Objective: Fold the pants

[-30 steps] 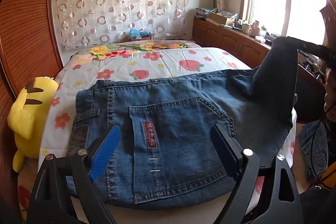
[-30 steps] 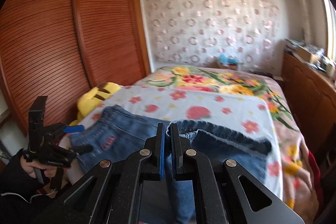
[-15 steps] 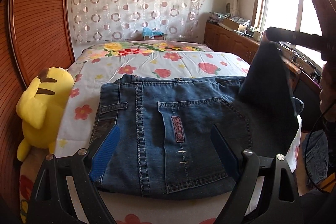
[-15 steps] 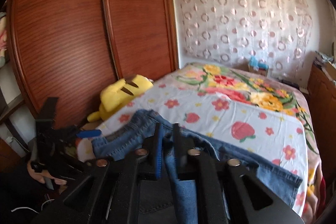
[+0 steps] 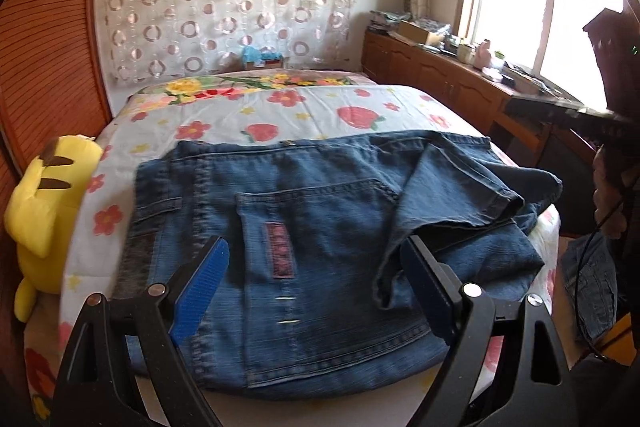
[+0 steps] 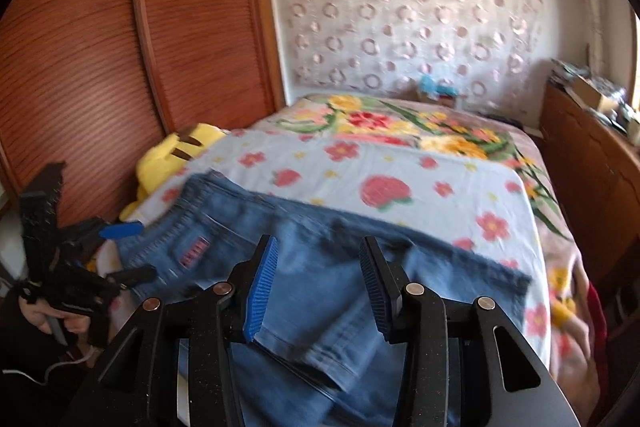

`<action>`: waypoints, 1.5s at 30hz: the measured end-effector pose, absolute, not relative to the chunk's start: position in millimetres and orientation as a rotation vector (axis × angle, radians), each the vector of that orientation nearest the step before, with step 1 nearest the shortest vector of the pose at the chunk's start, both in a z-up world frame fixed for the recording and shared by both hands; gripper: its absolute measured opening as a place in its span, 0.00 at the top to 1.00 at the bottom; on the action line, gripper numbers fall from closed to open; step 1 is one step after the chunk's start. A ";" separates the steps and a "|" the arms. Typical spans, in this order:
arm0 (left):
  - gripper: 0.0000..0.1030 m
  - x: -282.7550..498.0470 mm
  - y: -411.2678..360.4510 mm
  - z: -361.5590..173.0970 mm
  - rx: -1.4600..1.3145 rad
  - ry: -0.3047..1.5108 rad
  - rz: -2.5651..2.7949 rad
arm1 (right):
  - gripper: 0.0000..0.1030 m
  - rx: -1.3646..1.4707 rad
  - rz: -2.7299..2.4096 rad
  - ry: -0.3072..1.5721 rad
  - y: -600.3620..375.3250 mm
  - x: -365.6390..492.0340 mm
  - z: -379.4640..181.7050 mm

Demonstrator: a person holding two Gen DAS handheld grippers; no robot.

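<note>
Blue jeans (image 5: 320, 211) lie on the bed with the back pocket up. One leg (image 5: 448, 195) is folded over them at the right and lies loose and rumpled. My left gripper (image 5: 314, 255) hovers open just above the pocket area, with nothing between its fingers. In the right wrist view my right gripper (image 6: 319, 247) hangs over the folded leg (image 6: 320, 287); its jaws are opening and the pads do not touch the denim. The left gripper (image 6: 132, 251) shows at the left there, held in a hand. The right gripper (image 5: 560, 111) is a dark shape at the right.
The bed (image 5: 280, 115) has a flowered sheet. A yellow plush toy (image 5: 44, 203) leans at its left edge against a wooden wardrobe (image 6: 120, 67). A wooden cabinet (image 5: 440, 87) runs under the window at right. More denim (image 5: 588, 287) hangs off the right side.
My right gripper was shut on the raised pant leg; it has come down and let go, and the leg now lies on the jeans. The left gripper stays open.
</note>
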State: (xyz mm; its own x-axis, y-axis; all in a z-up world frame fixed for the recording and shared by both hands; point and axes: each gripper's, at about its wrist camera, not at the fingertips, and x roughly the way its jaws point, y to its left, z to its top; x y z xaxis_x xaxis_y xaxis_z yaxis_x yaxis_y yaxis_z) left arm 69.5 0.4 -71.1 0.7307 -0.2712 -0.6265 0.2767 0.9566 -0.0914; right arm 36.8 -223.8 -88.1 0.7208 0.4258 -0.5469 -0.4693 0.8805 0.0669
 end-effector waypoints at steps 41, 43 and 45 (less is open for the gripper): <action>0.92 52.8 -33.8 -47.8 0.047 0.629 -0.430 | 0.94 -0.054 0.569 0.620 -202.6 39.4 -61.7; 0.92 48.0 -25.3 -33.4 0.040 0.598 -0.422 | 0.94 -0.074 0.581 0.571 -195.6 38.6 -42.0; 0.92 43.3 -16.1 -21.8 0.040 0.575 -0.411 | 0.94 -0.086 0.599 0.533 -188.4 38.8 -26.0</action>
State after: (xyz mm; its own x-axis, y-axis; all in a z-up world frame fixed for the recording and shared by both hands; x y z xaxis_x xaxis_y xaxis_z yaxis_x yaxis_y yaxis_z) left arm 43.3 -16.1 -21.8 0.7609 -0.3660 -0.5358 0.3882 0.9184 -0.0761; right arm 38.8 -188.4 -26.0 0.6956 0.5148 -0.5010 -0.5581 0.8264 0.0744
